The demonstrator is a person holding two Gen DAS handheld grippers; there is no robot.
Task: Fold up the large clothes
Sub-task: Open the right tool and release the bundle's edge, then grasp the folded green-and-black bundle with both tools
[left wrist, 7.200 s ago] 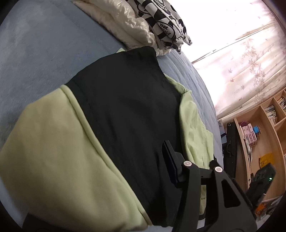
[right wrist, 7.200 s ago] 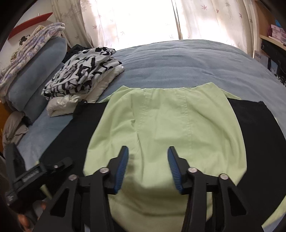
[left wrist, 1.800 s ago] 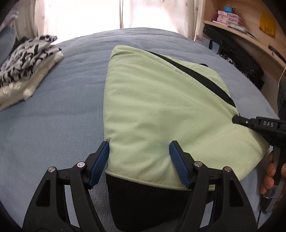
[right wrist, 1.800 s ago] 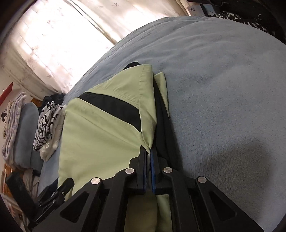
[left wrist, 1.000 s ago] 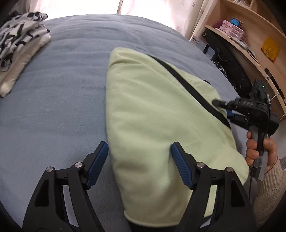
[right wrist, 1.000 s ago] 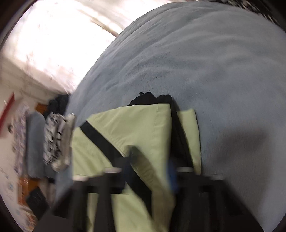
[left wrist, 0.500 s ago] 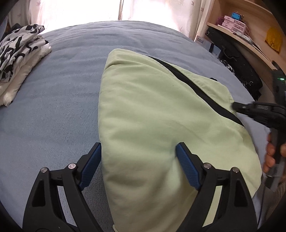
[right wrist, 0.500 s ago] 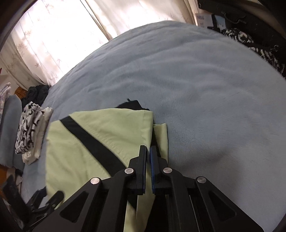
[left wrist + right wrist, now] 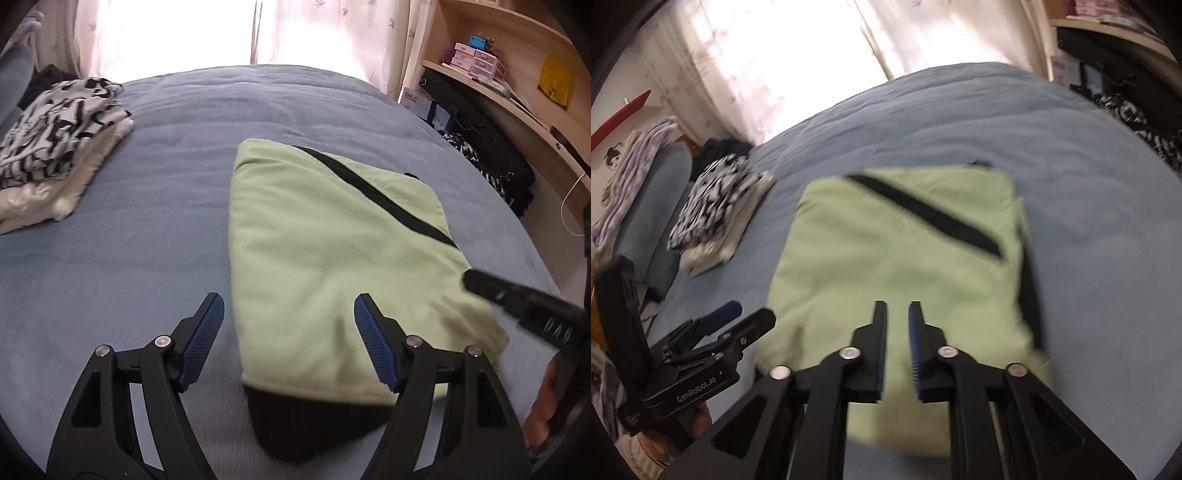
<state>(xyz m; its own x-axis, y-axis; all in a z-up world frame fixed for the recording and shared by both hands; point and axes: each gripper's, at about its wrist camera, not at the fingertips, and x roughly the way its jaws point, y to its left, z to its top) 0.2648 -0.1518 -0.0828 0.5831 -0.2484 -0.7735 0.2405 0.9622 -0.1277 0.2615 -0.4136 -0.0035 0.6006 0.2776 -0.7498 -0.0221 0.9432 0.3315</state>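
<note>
A light-green and black garment (image 9: 332,258) lies folded into a compact block on the blue bed (image 9: 147,221), with a black diagonal stripe across its top. My left gripper (image 9: 288,325) hovers over the garment's near end; its jaws stand wide and are closing, with nothing pressed between them. In the right wrist view the same garment (image 9: 894,251) lies below my right gripper (image 9: 897,325). Its jaws stand a narrow gap apart and are opening, empty. The left gripper (image 9: 735,317) shows at the left edge there, and the right gripper's black body (image 9: 524,299) at the right edge of the left view.
A stack of folded clothes, black-and-white print on top (image 9: 55,129), lies at the bed's far left. A blue pillow (image 9: 653,206) lies beyond the stack. Wooden shelves with boxes (image 9: 480,55) and dark bags (image 9: 480,140) stand to the right. Curtained window behind.
My right gripper has let go of the garment's edge and pulled back with its jaws parting. My left gripper has drawn back and risen, so the garment's black near end shows.
</note>
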